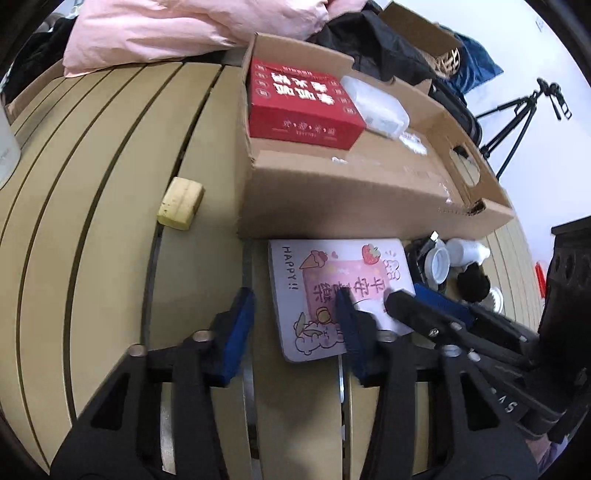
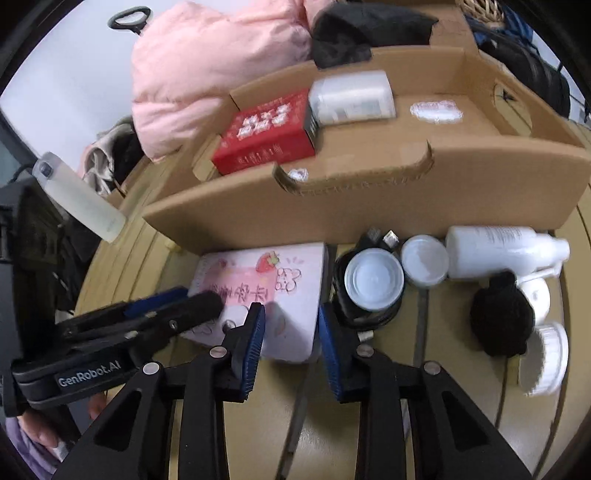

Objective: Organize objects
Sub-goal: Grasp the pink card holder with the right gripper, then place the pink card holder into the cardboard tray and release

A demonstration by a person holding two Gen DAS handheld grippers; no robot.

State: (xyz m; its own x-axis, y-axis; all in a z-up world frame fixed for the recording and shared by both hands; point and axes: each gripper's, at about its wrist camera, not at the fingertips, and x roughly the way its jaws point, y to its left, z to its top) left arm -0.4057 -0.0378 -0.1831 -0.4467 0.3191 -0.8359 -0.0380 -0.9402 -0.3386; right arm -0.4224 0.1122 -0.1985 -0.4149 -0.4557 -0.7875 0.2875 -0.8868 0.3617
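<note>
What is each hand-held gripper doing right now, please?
Left hand-held gripper: open, holding nothing, one finger over the illustrated card.
Right hand-held gripper: open, holding nothing, poised at the card's near edge.

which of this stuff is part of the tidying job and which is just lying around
Part of the job:
cardboard box
red box in it
clear container in it
pink card
white bottle
two jars
yellow block
left gripper
right gripper

Just lying about:
pink bedding
black clothing
tripod
</note>
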